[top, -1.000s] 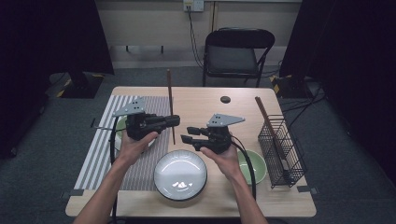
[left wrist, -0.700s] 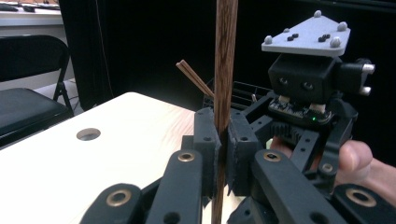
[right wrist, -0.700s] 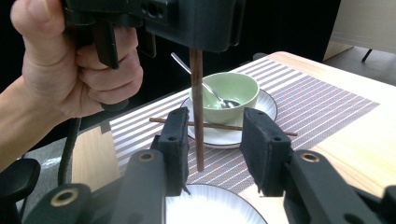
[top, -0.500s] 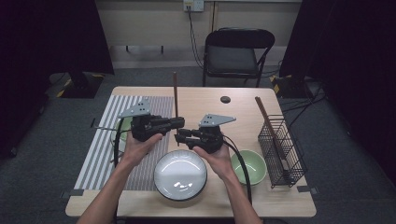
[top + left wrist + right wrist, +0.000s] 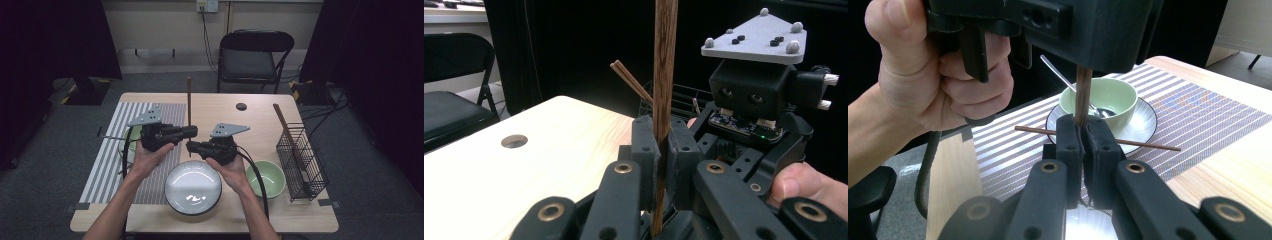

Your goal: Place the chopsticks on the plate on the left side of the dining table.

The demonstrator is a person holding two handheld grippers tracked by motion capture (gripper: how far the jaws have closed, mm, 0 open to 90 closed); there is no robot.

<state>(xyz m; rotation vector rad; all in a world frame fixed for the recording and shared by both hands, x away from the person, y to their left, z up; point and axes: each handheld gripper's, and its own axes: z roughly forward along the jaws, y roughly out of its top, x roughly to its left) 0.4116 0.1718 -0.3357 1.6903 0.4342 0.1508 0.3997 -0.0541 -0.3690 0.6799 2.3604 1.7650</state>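
Note:
A long brown wooden chopstick (image 5: 189,100) stands upright over the table's middle. My left gripper (image 5: 192,131) is shut on it partway down; in the left gripper view the stick (image 5: 665,60) rises from between the pads of that gripper (image 5: 664,145). My right gripper (image 5: 190,146) comes from the right, just below the left one. Its jaws have just been closing and are now shut on the lower part of the chopstick (image 5: 1082,92), as the right gripper view (image 5: 1082,132) shows.
A white plate (image 5: 193,187) lies at the front, with a green bowl (image 5: 265,177) to its right. A wire basket (image 5: 302,160) at the right edge holds chopsticks (image 5: 282,122). On the striped mat (image 5: 110,155), a green bowl (image 5: 1098,97) with a spoon sits on a saucer, and another chopstick (image 5: 1143,145) lies across the saucer.
My right gripper has shifted left to the upright chopstick and closed on it below the left gripper. The left gripper kept its hold and hardly moved.

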